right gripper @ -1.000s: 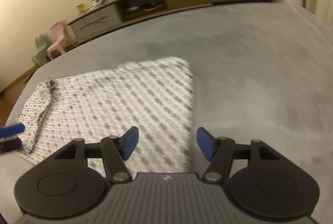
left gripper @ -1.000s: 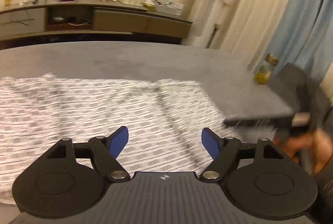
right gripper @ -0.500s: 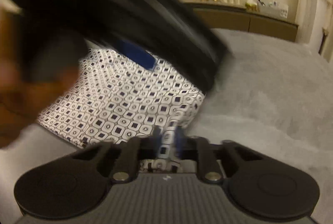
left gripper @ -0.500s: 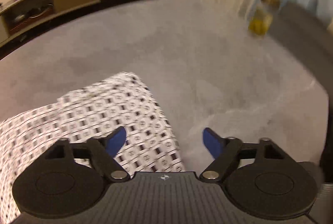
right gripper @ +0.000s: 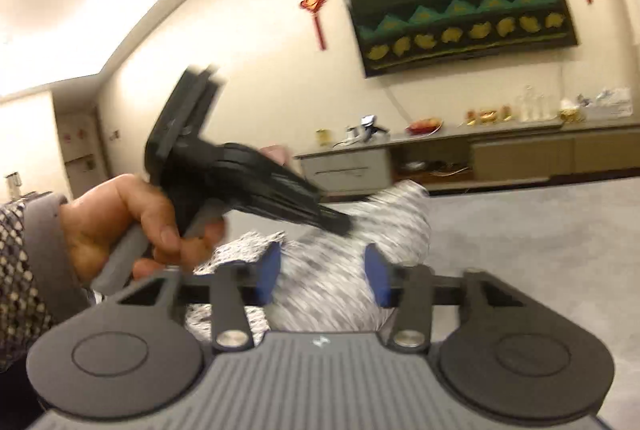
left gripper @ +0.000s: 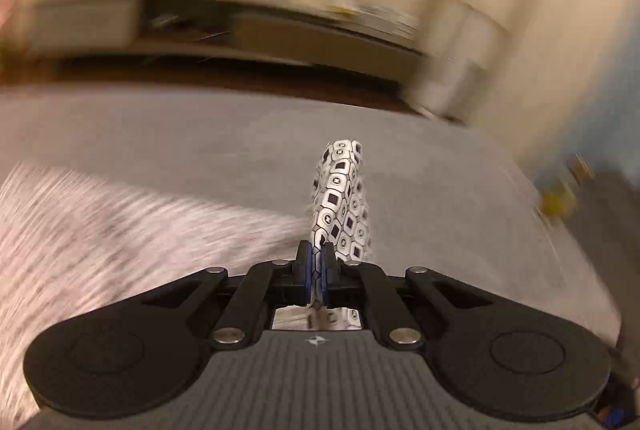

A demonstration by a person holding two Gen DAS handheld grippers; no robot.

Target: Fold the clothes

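Left gripper (left gripper: pixel 316 272) is clamped on a corner of the one patterned garment (left gripper: pixel 344 202), likely to carry that edge over for a fold; the rest lies on the grey surface (left gripper: pixel 460 198); right gripper (right gripper: pixel 322 272) is opening, blurred cloth between its blue pads, pressing unclear. Count: two grippers, one garment, one hand (right gripper: pixel 120 222) visible.

I see one garment (left gripper: pixel 340 206), white cloth printed with small dark squares in rounded cells. A narrow fold of it stands up from the grey surface (left gripper: pixel 200 150), pinched at its base, while the rest lies spread and blurred to the left, bunched higher in my right view.
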